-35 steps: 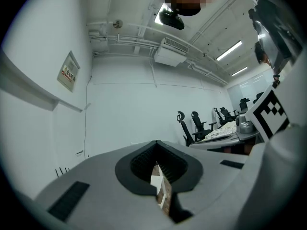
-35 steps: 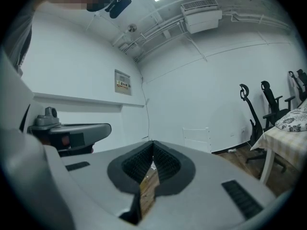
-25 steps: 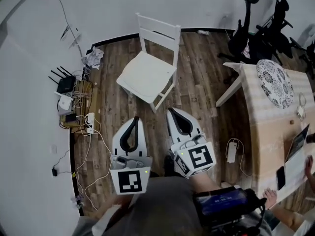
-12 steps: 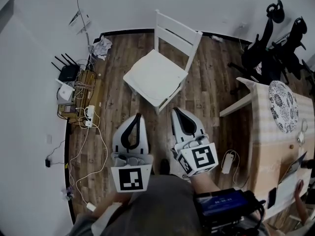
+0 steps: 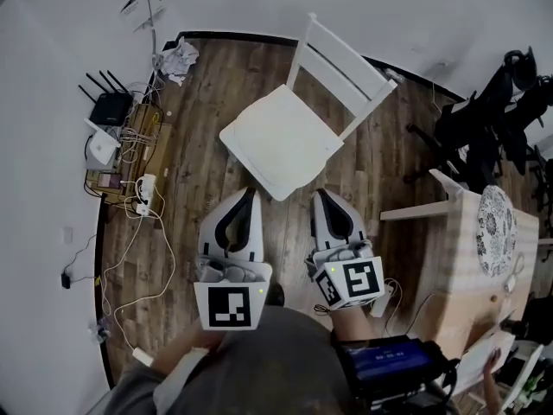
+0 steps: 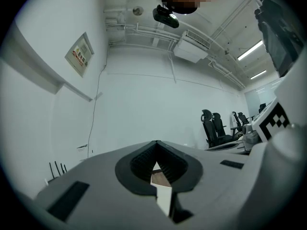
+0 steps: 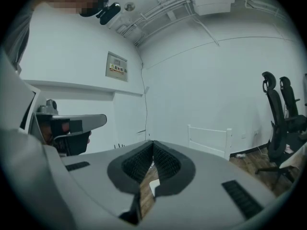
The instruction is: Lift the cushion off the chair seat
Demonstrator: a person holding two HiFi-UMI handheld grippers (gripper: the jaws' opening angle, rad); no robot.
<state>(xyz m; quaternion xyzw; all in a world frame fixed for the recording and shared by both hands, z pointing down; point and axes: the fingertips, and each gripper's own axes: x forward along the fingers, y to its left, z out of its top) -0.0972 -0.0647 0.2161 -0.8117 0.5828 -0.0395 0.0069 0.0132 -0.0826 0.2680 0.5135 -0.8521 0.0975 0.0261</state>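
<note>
Cushion (image 5: 278,141) lies flat on the white chair (image 5: 346,59) seat, unobstructed. Router (image 5: 110,109) and cables (image 5: 130,232) left of chair; table (image 5: 449,258) and office chairs (image 5: 484,119) right. Left gripper (image 5: 251,191) and right gripper (image 5: 320,193) sit just short of chair, both closed, empty. Of the gripper views, only the right shows the chair back.

An office-like room: black office chairs (image 5: 479,132), a router (image 5: 111,108), ceiling strip lights (image 6: 250,50).

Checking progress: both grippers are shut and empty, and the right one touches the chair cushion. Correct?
No. The left gripper and right gripper are shut and empty, but the head view shows the right one short of the cushion, not touching.
</note>
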